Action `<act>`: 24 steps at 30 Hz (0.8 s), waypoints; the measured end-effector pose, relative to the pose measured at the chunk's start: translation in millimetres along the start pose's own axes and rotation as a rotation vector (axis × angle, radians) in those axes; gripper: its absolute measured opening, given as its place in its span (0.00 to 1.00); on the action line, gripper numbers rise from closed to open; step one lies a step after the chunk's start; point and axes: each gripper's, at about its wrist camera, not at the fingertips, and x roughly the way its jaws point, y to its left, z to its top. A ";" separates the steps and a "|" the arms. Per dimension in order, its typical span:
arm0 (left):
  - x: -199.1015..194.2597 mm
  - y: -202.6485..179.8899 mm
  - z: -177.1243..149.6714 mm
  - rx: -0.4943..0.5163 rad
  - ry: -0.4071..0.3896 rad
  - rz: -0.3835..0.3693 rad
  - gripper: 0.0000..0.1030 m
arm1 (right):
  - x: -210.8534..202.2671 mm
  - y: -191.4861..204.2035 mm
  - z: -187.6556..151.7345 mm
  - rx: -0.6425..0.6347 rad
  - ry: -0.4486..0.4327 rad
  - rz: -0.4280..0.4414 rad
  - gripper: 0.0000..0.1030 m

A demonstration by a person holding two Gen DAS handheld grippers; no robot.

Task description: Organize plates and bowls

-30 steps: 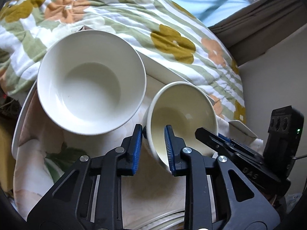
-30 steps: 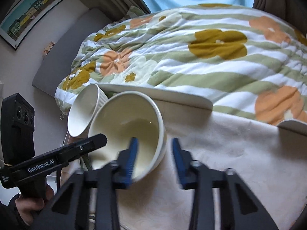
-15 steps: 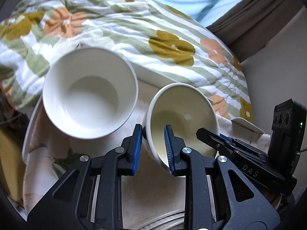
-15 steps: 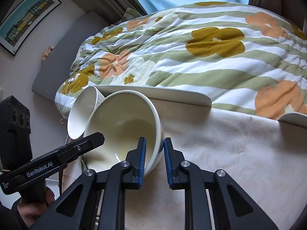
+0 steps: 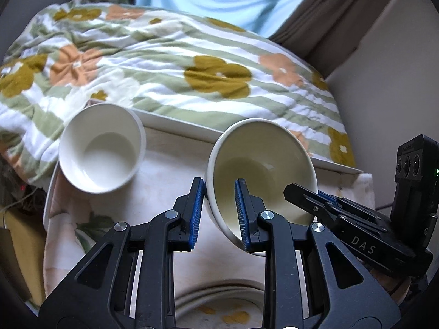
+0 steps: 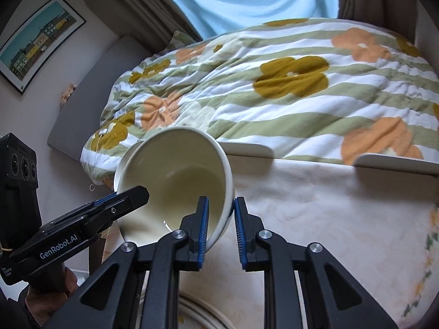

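Note:
A cream bowl hangs tilted above the table, held from both sides. My left gripper is shut on its left rim, one pad inside and one outside. My right gripper is shut on the opposite rim of the same cream bowl. Each view shows the other gripper's tip at the bowl: the right gripper and the left gripper. A second, white bowl stands upright on the table at the left. A plate with a floral pattern lies below the grippers.
The table has a white raised rim and a cream floral cloth. Behind it lies a bed with a green-striped flowered duvet. A person's hand grips the left gripper's handle. A framed picture hangs on the left wall.
The right gripper's jaws went from open to shut on the cream bowl's rim. Both grippers then rose with the bowl, and the white bowl and table fell farther away.

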 end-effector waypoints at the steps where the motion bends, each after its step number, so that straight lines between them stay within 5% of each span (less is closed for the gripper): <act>1: -4.0 -9.7 -2.1 0.014 -0.002 -0.005 0.20 | -7.4 -1.9 -1.9 0.005 -0.008 -0.004 0.17; 9: -26.4 -91.0 -33.3 0.102 -0.018 -0.035 0.20 | -84.1 -33.5 -29.0 0.041 -0.087 -0.033 0.17; 24: -39.2 -237.5 -154.0 0.152 0.043 -0.061 0.20 | -202.7 -124.2 -119.1 0.092 -0.092 -0.077 0.17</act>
